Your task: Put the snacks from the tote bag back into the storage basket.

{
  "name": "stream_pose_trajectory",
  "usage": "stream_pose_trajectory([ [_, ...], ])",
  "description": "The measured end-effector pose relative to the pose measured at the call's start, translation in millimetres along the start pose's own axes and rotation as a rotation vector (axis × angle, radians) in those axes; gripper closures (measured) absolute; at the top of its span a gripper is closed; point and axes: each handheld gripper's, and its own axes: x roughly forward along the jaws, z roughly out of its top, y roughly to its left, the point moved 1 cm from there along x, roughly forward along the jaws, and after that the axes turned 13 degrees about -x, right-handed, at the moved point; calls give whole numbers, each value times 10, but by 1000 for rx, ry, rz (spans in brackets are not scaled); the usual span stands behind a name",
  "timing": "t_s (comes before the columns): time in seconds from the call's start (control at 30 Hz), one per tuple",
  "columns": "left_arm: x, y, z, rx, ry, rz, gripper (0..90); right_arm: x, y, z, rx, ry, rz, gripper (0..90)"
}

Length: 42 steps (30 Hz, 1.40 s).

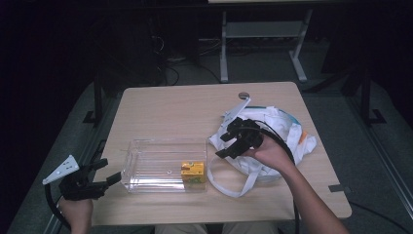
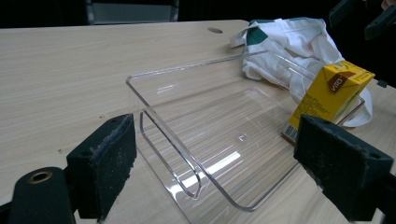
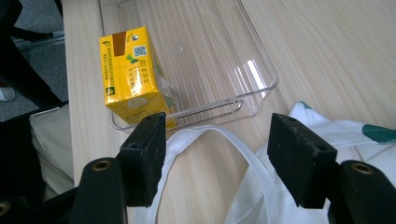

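Wood table [image 1: 160, 105], yellow carton [image 3: 129, 77], label unreadable

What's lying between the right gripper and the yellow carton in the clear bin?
In the right gripper view, a white bag strap and the bin's near wall lie between the right gripper and yellow carton.

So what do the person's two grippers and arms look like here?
Both are black two-jaw tools. The left gripper carries a grey three-cornered plate and trails a black cable. The right gripper has a black cable looping back along the forearm. Rough black pads with brass-coloured eyelets behind them. Forearms bare, no sleeves visible.
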Motion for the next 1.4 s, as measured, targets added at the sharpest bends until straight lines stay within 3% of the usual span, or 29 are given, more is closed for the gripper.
stream_pose_trajectory([
  [1.4, 10, -7, -2, -2, 1, -1, 127, -156, -15, -447, 87, -5, -51, 349],
])
